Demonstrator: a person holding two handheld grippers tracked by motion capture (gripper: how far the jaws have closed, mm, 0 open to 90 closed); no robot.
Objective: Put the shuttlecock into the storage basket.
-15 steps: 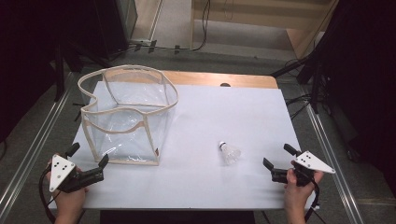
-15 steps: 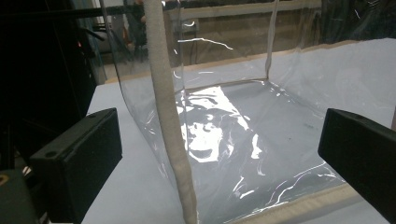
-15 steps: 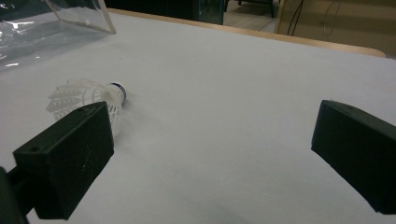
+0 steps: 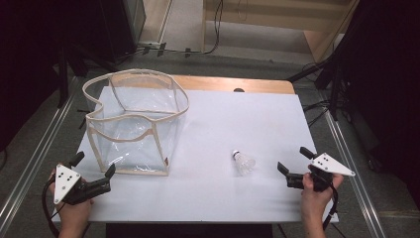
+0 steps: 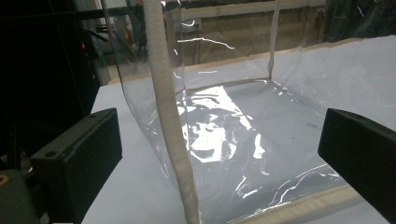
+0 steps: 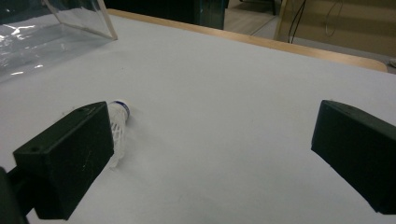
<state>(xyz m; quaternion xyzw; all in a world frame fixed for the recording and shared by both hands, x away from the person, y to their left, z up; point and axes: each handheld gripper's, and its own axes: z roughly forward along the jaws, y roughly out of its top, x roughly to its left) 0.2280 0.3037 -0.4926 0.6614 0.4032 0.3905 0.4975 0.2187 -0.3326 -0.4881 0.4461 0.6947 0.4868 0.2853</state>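
Lying on its side just left of the wide-open right gripper (image 4: 293, 166), shuttlecock (image 4: 243, 161) cork-end away, far from the equally wide left gripper (image 4: 93, 166).

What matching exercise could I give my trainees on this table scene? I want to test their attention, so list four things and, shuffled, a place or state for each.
Things:
1. clear bag
2. shuttlecock
3. left gripper
4. right gripper

Places or states:
A. lying on its side on the white tabletop
B. open, at the table's near right edge
C. standing upright with its mouth open
D. open, by the bag's near corner

Pairs: 1-C, 2-A, 3-D, 4-B
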